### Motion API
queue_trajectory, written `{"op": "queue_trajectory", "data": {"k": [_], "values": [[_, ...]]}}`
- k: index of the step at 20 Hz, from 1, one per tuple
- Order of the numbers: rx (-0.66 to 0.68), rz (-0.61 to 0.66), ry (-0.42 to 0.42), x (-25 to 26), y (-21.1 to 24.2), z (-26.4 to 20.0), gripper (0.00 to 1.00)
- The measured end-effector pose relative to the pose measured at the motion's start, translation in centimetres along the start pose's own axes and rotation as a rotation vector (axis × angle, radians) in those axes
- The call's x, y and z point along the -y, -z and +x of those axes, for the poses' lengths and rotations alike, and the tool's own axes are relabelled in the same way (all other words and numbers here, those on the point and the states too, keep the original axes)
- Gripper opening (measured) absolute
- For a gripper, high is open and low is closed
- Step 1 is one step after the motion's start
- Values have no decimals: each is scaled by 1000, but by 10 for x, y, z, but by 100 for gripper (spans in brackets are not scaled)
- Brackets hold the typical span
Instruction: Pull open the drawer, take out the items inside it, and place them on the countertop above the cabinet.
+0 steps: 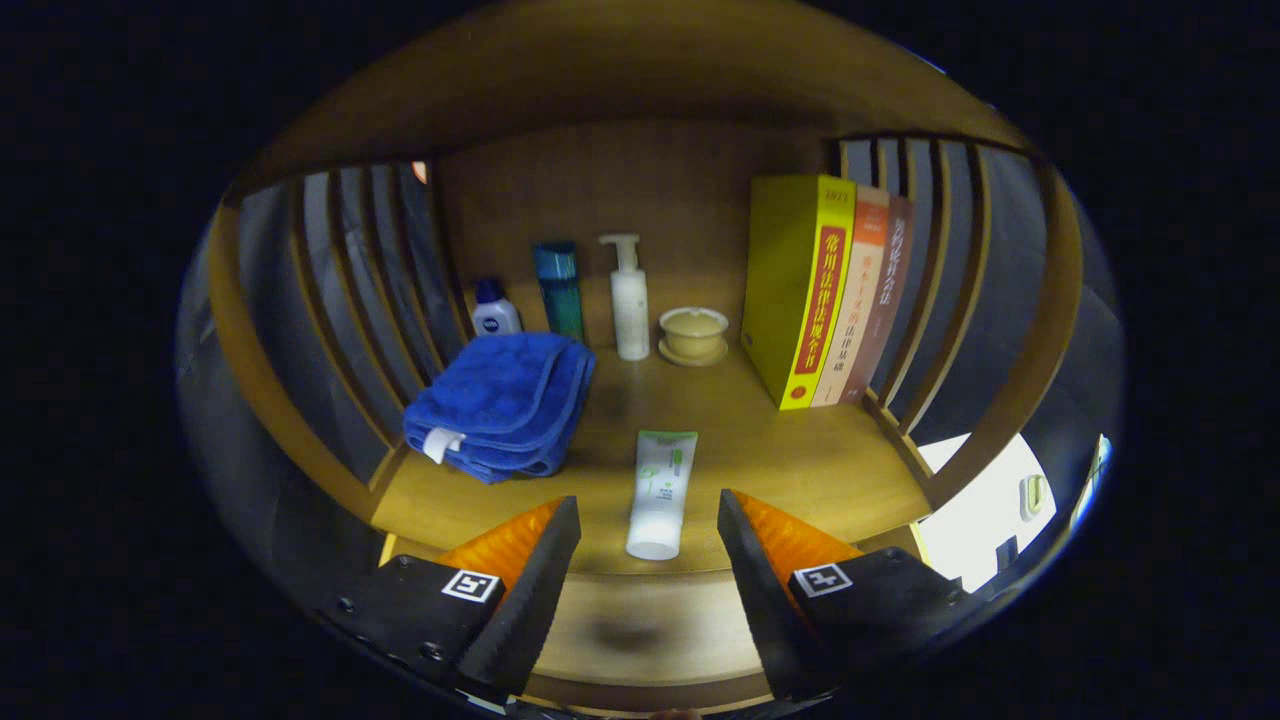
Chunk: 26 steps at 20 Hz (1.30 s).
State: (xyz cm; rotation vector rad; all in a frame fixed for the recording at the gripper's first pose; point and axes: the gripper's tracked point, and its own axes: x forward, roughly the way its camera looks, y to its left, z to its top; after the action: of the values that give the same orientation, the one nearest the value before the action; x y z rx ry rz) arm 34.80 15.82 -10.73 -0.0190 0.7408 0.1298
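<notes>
Countertop point(800, 450) of wood is seen stretching ahead of the tongs, walled at the rear by a wooden back panel and flanked on both sides by slatted rails. Three books point(825, 290) are stood upright together, beyond the right finger and against the right-hand slats. Folded blue towel point(500, 405) is laid beyond the left finger, near the left slats. White pump bottle point(629, 300) is stood far ahead at the back panel, with a teal bottle point(559, 290) just to its left and a small white bottle with a blue cap point(495, 310) further left, behind the towel. Lidded cup on a saucer point(693, 336) is placed between pump bottle and books. White-and-green tube point(661, 492) is laid flat just ahead of the gap between the fingers, cap end nearest. Gripper point(648, 525) is held wide apart, nothing gripped. Drawer cannot be made out.
</notes>
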Motion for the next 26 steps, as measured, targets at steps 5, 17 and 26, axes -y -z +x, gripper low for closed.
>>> {"op": "queue_trajectory", "data": {"k": [5,17,26], "values": [[130,-10,-46,-14,-5,-50,92],[415,28,-37,-12,31,-147,91],[509,66,-47,-11,90,-190,91]]}}
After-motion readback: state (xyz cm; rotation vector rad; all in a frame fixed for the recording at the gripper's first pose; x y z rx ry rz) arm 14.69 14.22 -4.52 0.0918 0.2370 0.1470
